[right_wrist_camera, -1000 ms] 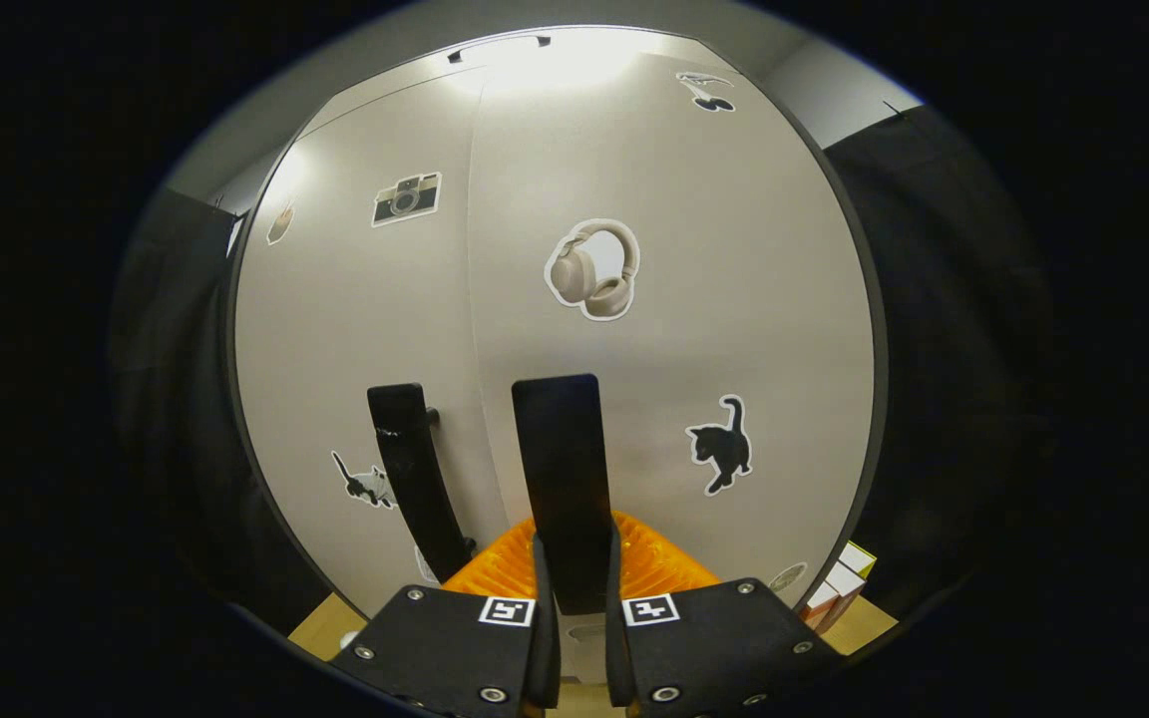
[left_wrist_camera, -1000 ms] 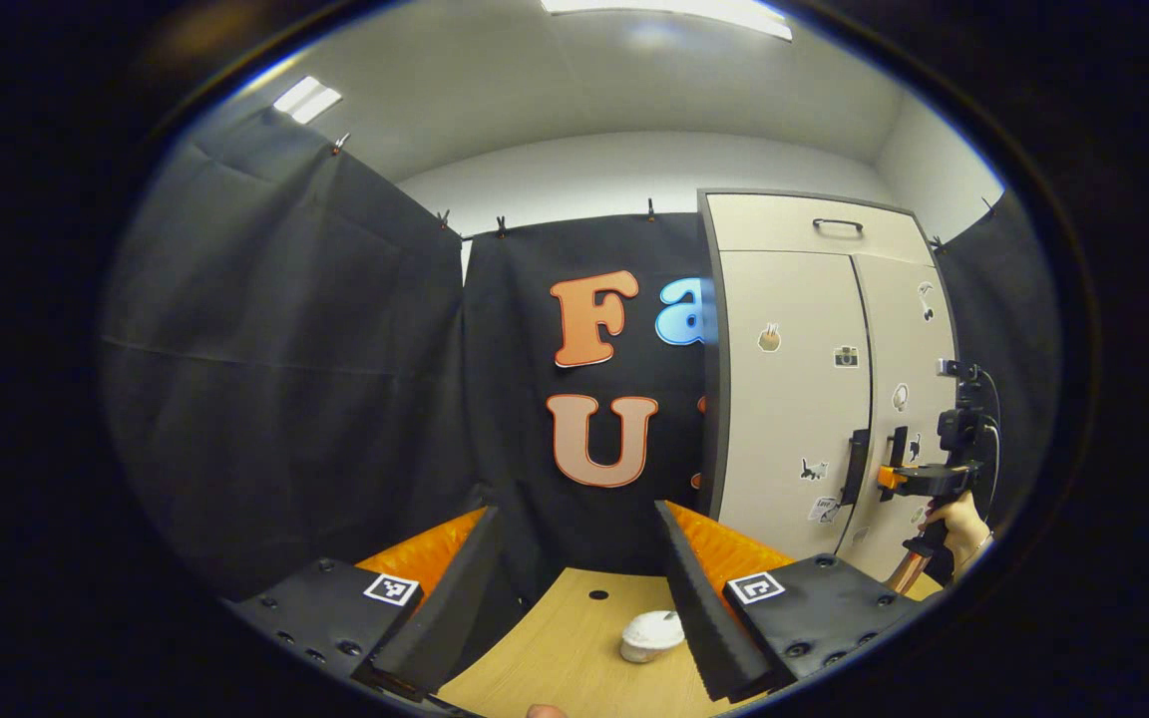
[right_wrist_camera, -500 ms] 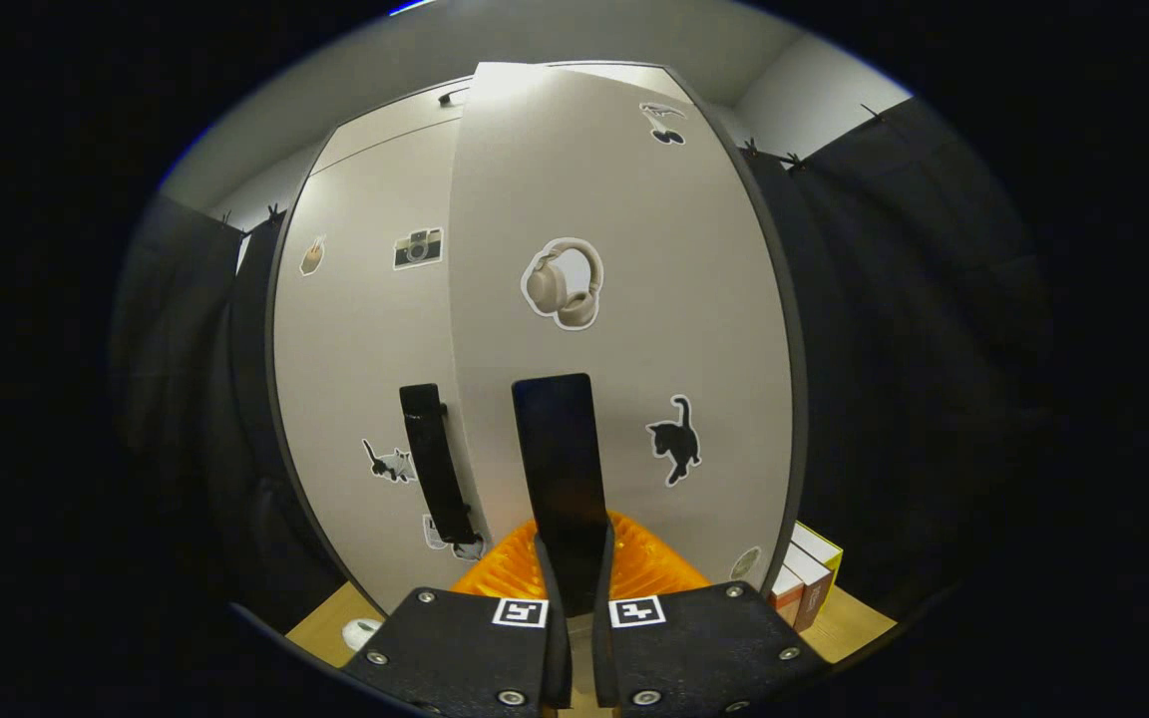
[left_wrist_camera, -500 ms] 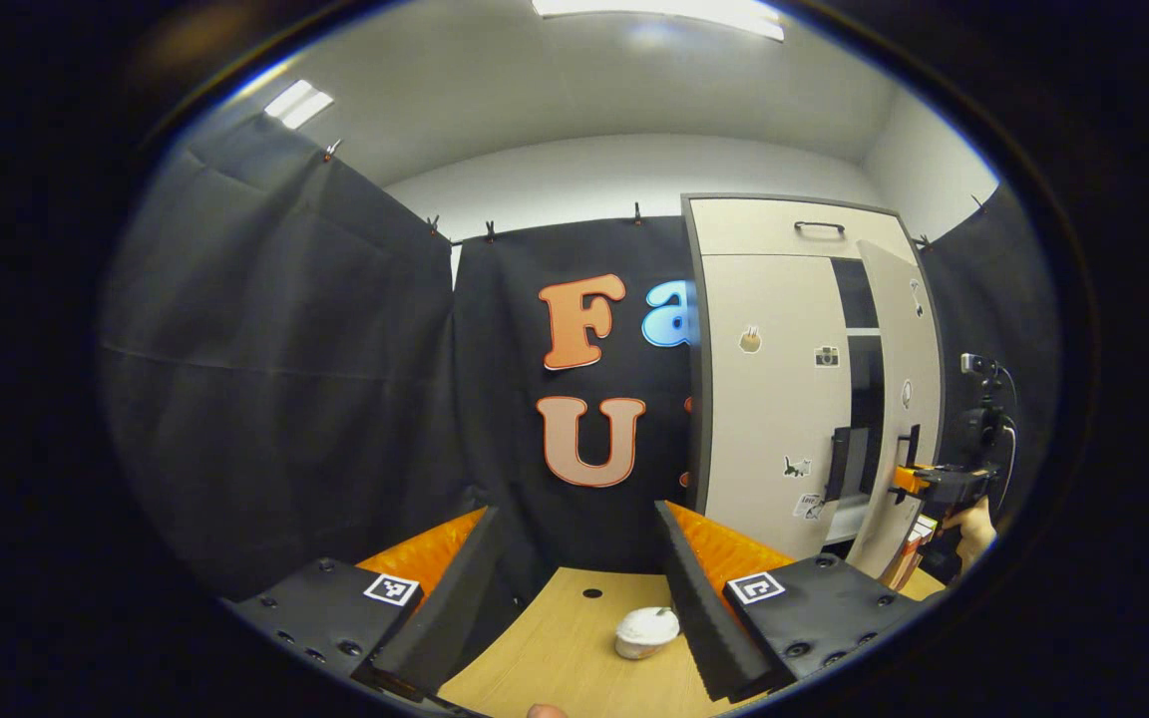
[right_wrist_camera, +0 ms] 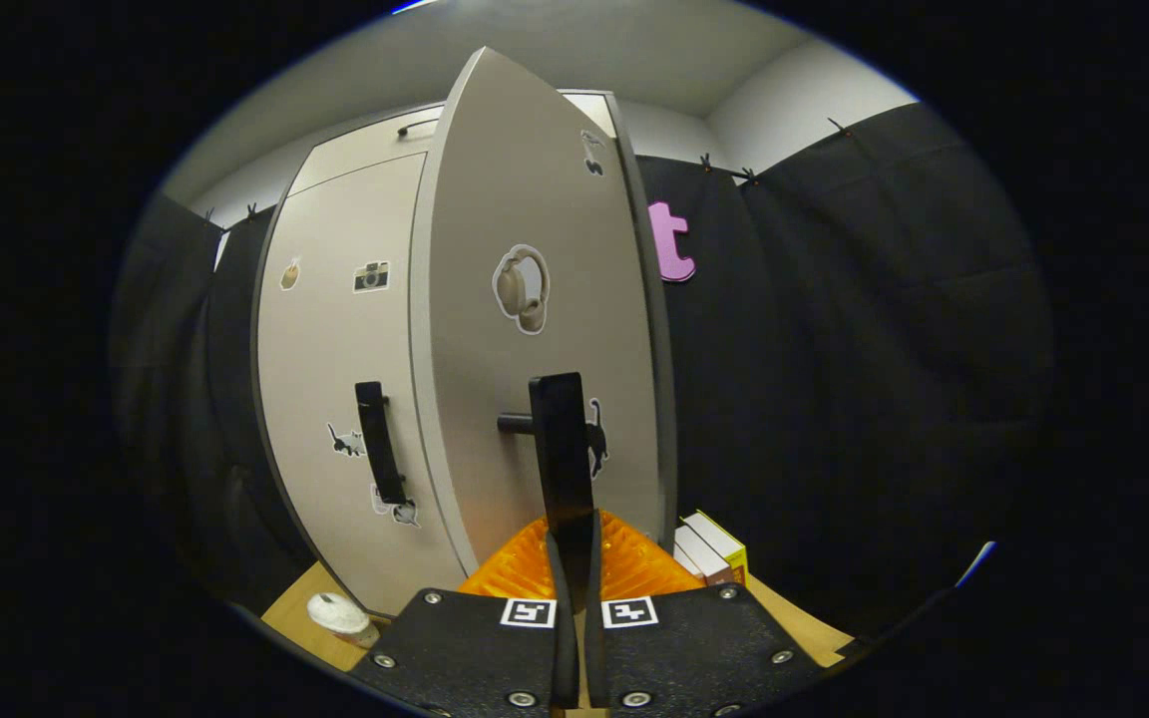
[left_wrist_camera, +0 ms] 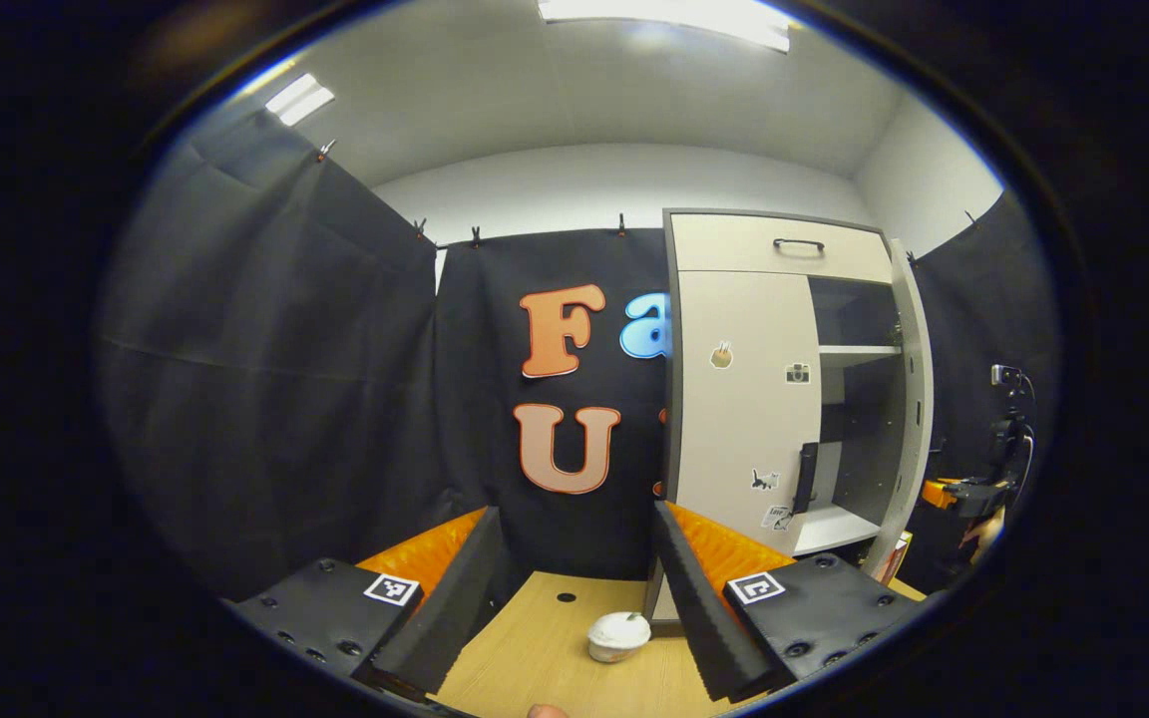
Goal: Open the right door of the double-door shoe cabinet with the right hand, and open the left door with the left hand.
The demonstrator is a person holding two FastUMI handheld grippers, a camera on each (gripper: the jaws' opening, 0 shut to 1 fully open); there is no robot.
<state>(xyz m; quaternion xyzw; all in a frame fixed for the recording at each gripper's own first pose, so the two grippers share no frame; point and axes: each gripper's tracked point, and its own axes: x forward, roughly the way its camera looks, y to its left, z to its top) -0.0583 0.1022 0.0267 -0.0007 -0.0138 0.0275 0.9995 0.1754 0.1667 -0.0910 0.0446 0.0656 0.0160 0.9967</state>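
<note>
1. Left gripper (left_wrist_camera: 574, 588): jaws spread, empty, hovering over the table (left_wrist_camera: 535, 658) well short of the cabinet.
2. Left door (left_wrist_camera: 739, 399): shut, handle (left_wrist_camera: 806, 477) untouched. Half of task outstanding.
3. Right door (right_wrist_camera: 535, 329): swung well out, shelves exposed. Nearly done.
4. Right gripper (right_wrist_camera: 572, 558): jaws pinching the right door's handle (right_wrist_camera: 560, 449).

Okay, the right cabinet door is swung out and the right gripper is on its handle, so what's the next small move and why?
Probably bring the open left gripper across to the left door's handle. The right door already stands wide, with shelves showing behind it, and the right gripper is clamped on the right door's handle. The left door is shut, its handle untouched.
</note>
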